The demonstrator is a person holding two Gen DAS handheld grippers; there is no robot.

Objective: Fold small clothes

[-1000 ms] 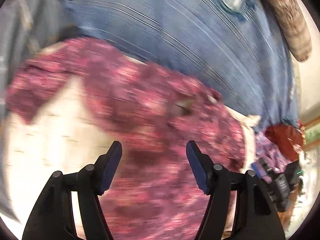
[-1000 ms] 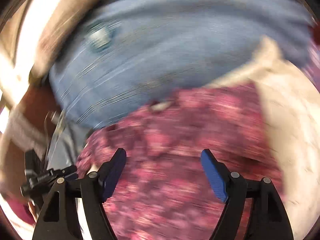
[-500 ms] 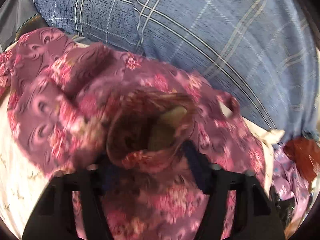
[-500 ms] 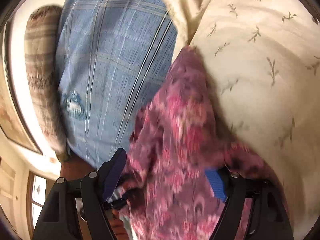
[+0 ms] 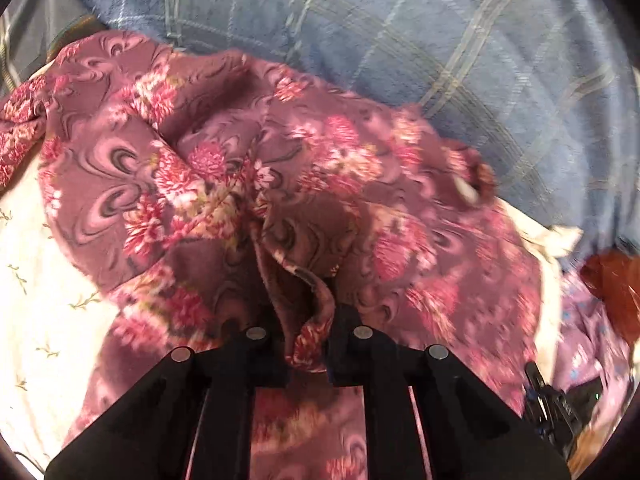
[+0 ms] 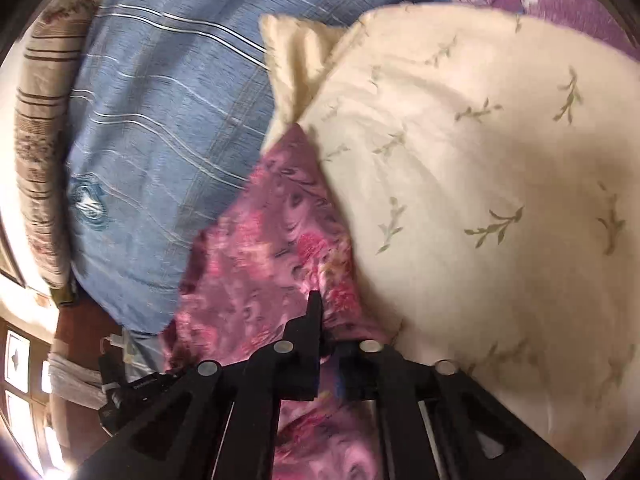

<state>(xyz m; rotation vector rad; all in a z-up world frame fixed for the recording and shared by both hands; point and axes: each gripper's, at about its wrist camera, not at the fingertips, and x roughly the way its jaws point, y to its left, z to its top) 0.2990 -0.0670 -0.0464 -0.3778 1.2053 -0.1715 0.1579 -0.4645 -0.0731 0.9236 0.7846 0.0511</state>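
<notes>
A maroon garment with pink flowers (image 5: 208,168) lies crumpled on a cream sheet. In the left wrist view a raised fold of it stands between the fingers of my left gripper (image 5: 308,320). The jaws are closing and the pads pinch that fold. In the right wrist view the same garment (image 6: 264,248) runs along the edge of the cream sheet. My right gripper (image 6: 328,336) has its jaws closing too, with an edge of the cloth caught between the nearly touching fingers. The blue pads are mostly hidden by fabric.
A blue checked blanket (image 5: 400,40) lies behind the garment, also in the right wrist view (image 6: 160,140). The cream sheet with leaf sprigs (image 6: 480,160) fills the right. A striped brown pillow (image 6: 40,140), purple cloth (image 5: 592,344) and rust-red cloth (image 5: 612,280) lie at the sides.
Both grippers went from wide open above the garment to closed on its folds. The cloth bunched up between the left fingers. The right wrist view rolled and dropped toward the sheet.
</notes>
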